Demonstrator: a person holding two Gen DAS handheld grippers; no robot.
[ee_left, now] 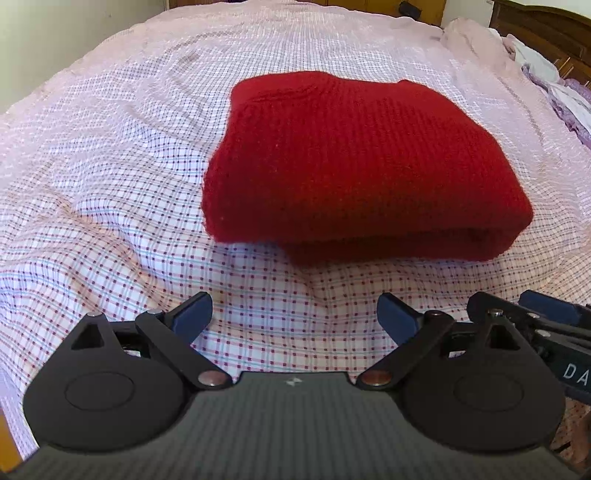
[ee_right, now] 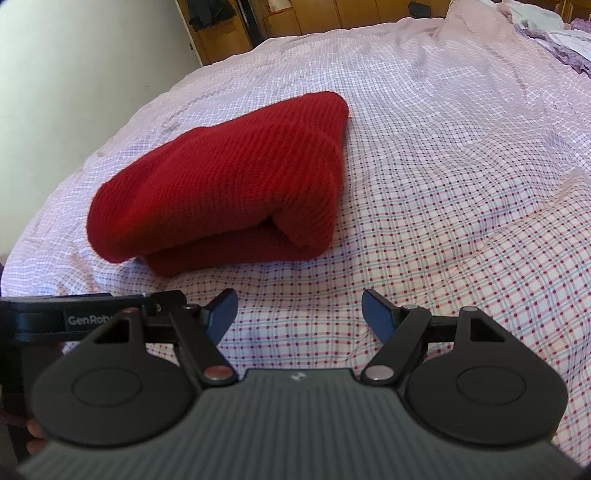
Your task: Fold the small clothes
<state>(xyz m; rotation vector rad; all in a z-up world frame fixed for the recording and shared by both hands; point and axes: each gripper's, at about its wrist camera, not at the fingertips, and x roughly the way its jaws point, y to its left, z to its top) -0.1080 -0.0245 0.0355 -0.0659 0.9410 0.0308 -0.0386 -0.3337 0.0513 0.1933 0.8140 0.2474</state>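
A red knitted garment (ee_left: pixel 354 162) lies folded into a thick rectangular bundle on the checked bedsheet (ee_left: pixel 110 166). In the right wrist view the garment (ee_right: pixel 229 184) sits ahead and to the left, its layered folded edges facing me. My left gripper (ee_left: pixel 295 314) is open and empty, a short way in front of the bundle's near edge. My right gripper (ee_right: pixel 299 314) is open and empty, near the bundle's front right corner and apart from it. Each gripper shows at the edge of the other's view: the right gripper (ee_left: pixel 546 325) and the left gripper (ee_right: pixel 74 317).
The bed is covered by the pink and white checked sheet (ee_right: pixel 461 203), wrinkled in places. Purple and white bedding (ee_left: pixel 561 96) lies at the far right. Wooden furniture (ee_right: pixel 295 22) and a pale wall (ee_right: pixel 74 55) stand beyond the bed.
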